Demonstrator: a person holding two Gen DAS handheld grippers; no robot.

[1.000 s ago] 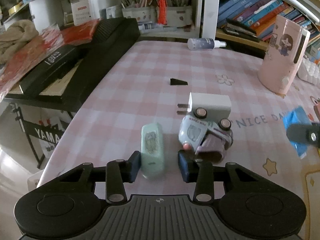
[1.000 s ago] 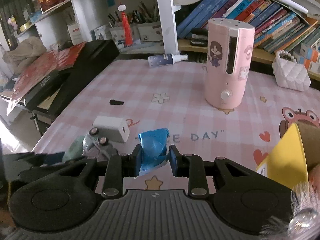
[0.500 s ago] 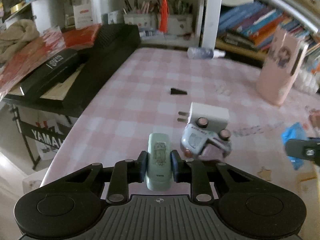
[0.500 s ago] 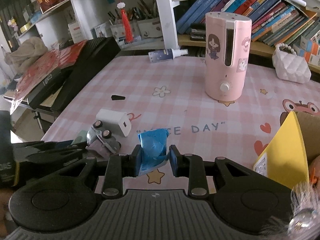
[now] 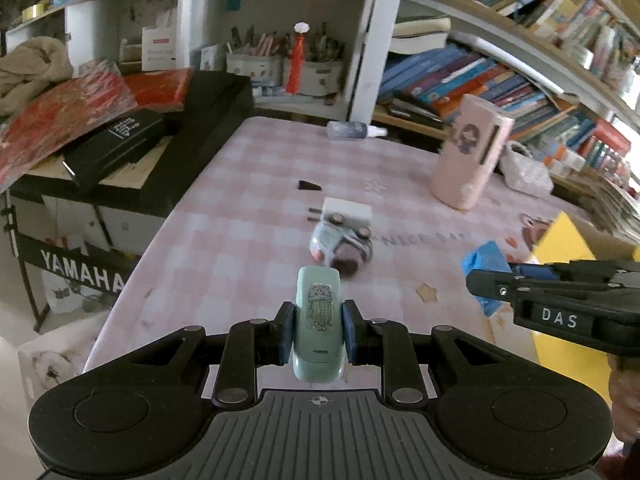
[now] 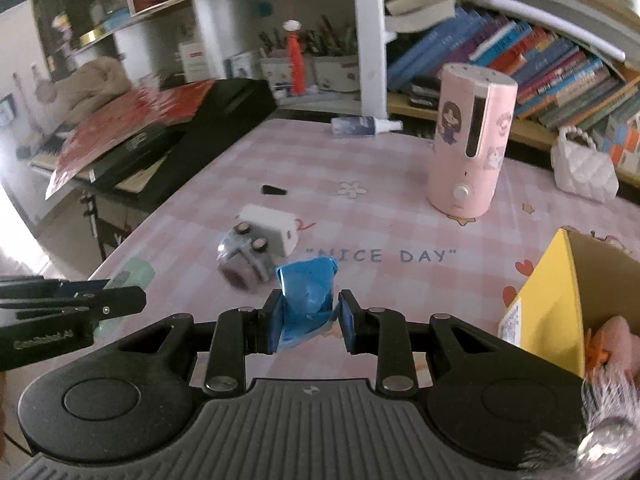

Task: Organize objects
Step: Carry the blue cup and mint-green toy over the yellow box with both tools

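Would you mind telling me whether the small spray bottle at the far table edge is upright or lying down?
Lying down: the spray bottle rests on its side, nozzle pointing right.

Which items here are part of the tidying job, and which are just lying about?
In play: mint green case in the left gripper; blue packet in the right gripper; toy car; white charger; yellow box.

Lying about: pink humidifier, spray bottle, books, keyboard.

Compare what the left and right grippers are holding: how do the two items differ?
Mint green case in the left gripper is a smooth, rigid rounded block with a cartoon sticker; blue wrapper in the right gripper is crumpled, shiny, irregular. The case juts forward lengthwise; the wrapper bunches upward. Both are clamped between shut blue pads.
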